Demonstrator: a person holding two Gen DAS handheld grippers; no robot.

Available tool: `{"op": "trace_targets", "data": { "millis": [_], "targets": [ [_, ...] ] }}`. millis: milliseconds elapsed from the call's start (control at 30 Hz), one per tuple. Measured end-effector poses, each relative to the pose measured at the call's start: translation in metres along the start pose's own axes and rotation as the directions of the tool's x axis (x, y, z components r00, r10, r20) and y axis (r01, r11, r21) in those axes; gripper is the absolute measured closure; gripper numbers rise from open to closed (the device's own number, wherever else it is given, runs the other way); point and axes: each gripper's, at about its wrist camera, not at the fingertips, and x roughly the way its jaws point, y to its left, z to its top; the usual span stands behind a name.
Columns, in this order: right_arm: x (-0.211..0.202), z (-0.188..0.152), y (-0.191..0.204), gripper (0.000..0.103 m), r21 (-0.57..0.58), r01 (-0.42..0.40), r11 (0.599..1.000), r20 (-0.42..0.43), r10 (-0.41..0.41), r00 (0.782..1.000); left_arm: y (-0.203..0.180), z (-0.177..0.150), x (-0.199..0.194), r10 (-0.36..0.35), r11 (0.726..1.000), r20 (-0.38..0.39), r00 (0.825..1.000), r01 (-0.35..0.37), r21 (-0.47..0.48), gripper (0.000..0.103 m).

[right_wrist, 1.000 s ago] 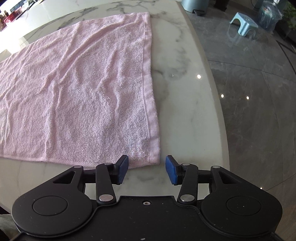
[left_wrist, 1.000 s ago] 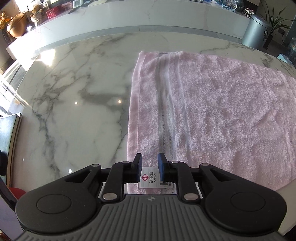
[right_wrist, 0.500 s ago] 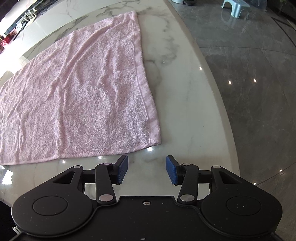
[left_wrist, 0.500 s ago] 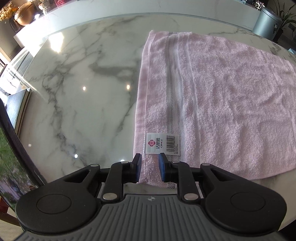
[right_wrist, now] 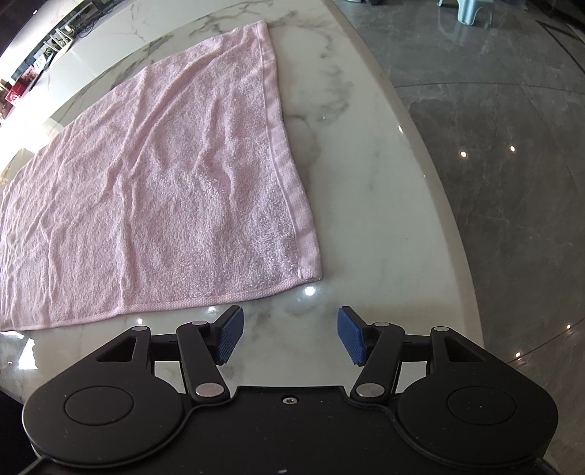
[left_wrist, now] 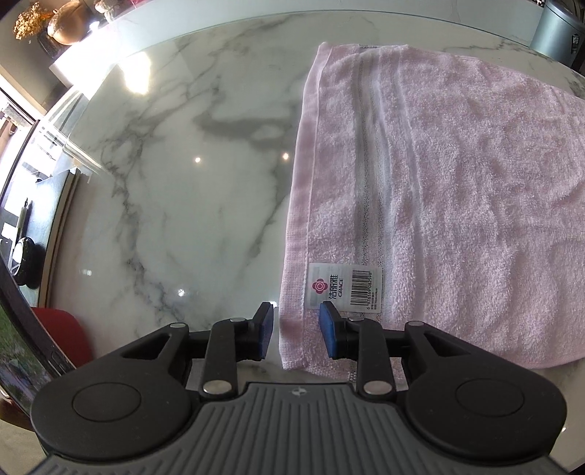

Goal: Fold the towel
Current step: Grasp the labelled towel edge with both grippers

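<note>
Since a second ago my left gripper (left_wrist: 296, 330) has opened: its jaws were nearly together over the white label (left_wrist: 345, 288), and now they stand apart, straddling the near-left corner of the pink towel (left_wrist: 438, 190). The label, earlier partly hidden between the fingers, now shows in full, flat on the hem band just beyond the right-hand blue pad (left_wrist: 329, 334). The view has also climbed; more of the towel's left edge and the marble table (left_wrist: 190, 190) is in sight.

On the right wrist view, the towel (right_wrist: 164, 204) has slid away from the right gripper (right_wrist: 289, 334). A second ago its near-right corner reached between the jaws; now bare table (right_wrist: 369, 219) lies between the corner and the blue pads (right_wrist: 228, 336).

Containers: one grey bin (left_wrist: 555, 31) stands beyond the far edge of the table; I cannot see inside it.

Pose: both grippers point forward and down over the near edge of the table. Left jaws moderately spread, corner hem between them, not pinched. Right jaws wide apart, holding nothing, just short of the towel's corner. Towel lies spread flat, lightly wrinkled, unfolded.
</note>
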Motion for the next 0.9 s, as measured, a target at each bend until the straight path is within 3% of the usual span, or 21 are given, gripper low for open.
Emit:
{"op": "trace_targets", "data": {
  "millis": [400,633,733,800,833,900],
  "targets": [
    [0.010,0.011,0.006,0.047,0.001,-0.012,1.000,-0.011,0.012,1.000,-0.009,0.001,0.000,-0.022,0.999,-0.009,1.000,0.022,0.024,0.098],
    [0.011,0.015,0.008,0.050,0.012,-0.017,1.000,-0.002,0.017,1.000,-0.016,0.001,0.000,-0.002,0.998,-0.007,1.000,0.003,0.057,0.099],
    [0.011,0.019,0.006,0.062,0.044,0.002,0.999,0.024,-0.003,1.000,-0.015,0.001,0.000,-0.010,0.999,-0.005,1.000,0.010,0.053,0.099],
    [0.011,0.021,0.003,0.080,0.054,0.022,0.998,0.031,-0.023,0.999,-0.014,0.001,0.000,-0.016,0.999,-0.004,1.000,0.016,0.049,0.099],
    [0.011,0.022,0.003,0.095,0.056,0.031,0.998,0.033,-0.033,0.999,-0.013,0.002,0.000,-0.019,0.999,-0.003,1.000,0.019,0.048,0.099],
    [0.011,0.021,0.001,0.098,0.062,0.035,0.997,0.037,-0.037,0.999,-0.012,0.002,-0.001,-0.025,0.999,-0.001,1.000,0.025,0.044,0.099]
  ]
}}
